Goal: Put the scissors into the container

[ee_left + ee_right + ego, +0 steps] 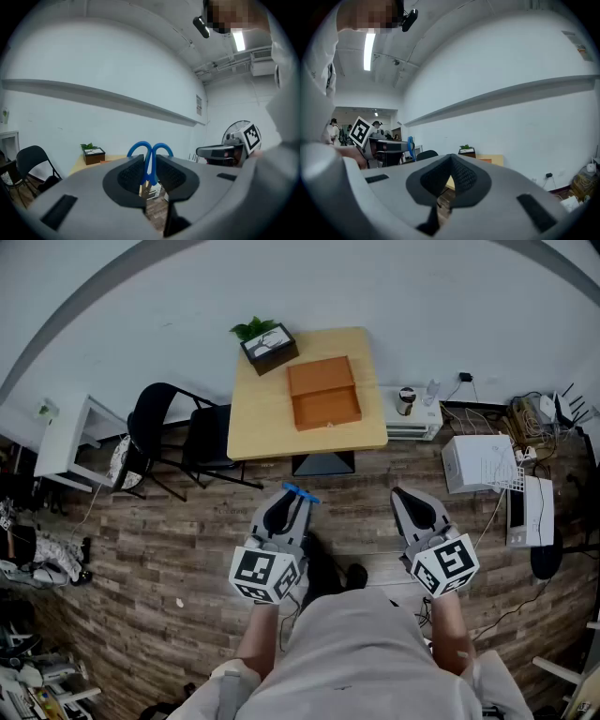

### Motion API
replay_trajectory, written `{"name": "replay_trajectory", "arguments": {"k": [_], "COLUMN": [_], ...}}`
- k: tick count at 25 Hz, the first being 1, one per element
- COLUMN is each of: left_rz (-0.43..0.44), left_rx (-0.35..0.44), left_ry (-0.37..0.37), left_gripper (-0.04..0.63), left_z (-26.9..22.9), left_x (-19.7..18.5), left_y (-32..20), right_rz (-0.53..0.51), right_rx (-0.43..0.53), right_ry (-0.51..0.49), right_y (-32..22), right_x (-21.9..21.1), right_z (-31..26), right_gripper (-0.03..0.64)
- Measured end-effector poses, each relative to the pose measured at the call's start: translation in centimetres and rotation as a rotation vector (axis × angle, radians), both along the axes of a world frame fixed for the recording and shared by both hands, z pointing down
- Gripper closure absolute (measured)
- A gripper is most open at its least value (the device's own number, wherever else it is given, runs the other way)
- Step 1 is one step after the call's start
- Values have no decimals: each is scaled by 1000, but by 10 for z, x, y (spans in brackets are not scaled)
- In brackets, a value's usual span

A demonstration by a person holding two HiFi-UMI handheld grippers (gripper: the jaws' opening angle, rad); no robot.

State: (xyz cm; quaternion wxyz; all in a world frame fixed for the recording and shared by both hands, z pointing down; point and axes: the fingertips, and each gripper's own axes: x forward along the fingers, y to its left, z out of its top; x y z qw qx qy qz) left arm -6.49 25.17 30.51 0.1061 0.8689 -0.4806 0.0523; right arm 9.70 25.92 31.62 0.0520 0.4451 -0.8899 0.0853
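- Scissors [150,159] with blue handles are clamped between the jaws of the left gripper [286,503]. Their handle loops stick out beyond the jaw tips, in the lower centre of the head view.
- Right gripper [405,499], just to the right, has its jaws pressed together, with nothing between them.
- Both grippers are over the wooden floor [169,549], well apart from the orange-brown container [323,393].
- The container lies on the light table [262,427] in the upper centre.
- A potted plant [265,341] stands on the table's upper left corner.
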Motion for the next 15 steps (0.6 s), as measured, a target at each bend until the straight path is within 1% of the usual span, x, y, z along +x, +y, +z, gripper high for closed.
{"name": "replay_trajectory", "arguments": {"k": [8, 11, 15], "left_rz": [-2, -5, -19], "left_rx": [9, 5, 4], "left_ry": [2, -3, -8], "left_gripper": [517, 517, 516], "left_z": [4, 6, 7], "left_x": [2, 4, 6], "left_y": [8, 11, 17], "right_rz": [20, 42, 1], "right_rx": [10, 35, 42], "right_ry": [-15, -22, -11], "right_y": [6, 6, 12], "right_x": [4, 8, 5], "right_z": [0, -2, 0], "right_gripper": [620, 620, 618]}}
